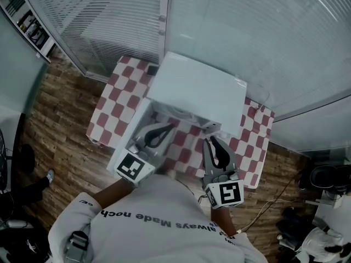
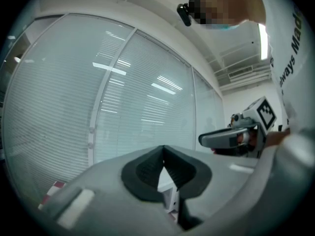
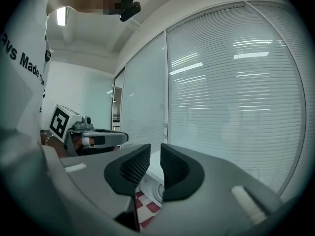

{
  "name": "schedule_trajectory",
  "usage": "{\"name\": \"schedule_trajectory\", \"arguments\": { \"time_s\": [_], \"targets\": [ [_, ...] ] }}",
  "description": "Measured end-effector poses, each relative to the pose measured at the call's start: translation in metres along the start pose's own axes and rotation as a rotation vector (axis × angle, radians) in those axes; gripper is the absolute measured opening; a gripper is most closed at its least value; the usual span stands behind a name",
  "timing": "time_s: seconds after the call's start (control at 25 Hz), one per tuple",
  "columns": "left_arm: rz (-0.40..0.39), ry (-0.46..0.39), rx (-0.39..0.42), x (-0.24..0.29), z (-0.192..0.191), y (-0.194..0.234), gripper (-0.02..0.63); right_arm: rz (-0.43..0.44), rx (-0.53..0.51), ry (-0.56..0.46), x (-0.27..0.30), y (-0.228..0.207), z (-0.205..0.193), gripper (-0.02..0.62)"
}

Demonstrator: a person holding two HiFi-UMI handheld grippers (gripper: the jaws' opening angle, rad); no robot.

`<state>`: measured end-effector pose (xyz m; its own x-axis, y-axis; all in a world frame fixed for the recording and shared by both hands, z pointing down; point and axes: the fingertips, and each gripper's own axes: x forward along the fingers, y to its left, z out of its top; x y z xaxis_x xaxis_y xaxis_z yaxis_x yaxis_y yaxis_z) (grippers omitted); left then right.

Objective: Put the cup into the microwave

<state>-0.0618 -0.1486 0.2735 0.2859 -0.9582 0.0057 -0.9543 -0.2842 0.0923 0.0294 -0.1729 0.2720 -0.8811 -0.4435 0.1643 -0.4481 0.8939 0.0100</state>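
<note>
One microwave (image 1: 197, 89) stands at the far side, on one checked table (image 1: 123, 100). Two grippers are at the near side: one left gripper (image 1: 164, 129) and one right gripper (image 1: 215, 142). One person (image 1: 153, 218). One shelf (image 1: 27, 21) at the far left.

White microwave (image 1: 197, 86); red-white checked tablecloth (image 1: 123, 106); brown wood-grain floor (image 1: 60, 125)

Checked table (image 1: 118, 109) (red and white) carries the microwave (image 1: 200, 89).
</note>
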Motion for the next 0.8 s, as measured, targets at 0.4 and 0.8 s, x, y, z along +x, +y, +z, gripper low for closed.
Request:
{"name": "schedule_trajectory", "arguments": {
  "time_s": [0.4, 0.8],
  "targets": [
    [-0.004, -0.004, 0.014, -0.0015, -0.0011, 0.0007, 0.005, -0.001, -0.002, -0.003, -0.0026, 0.0018, -0.0022, 0.064],
    [-0.018, -0.004, 0.011, -0.0066, -0.0001, -0.0068, 0.005, -0.001, -0.003, -0.009, -0.0091, 0.0087, -0.0022, 0.064]
  ]
}}
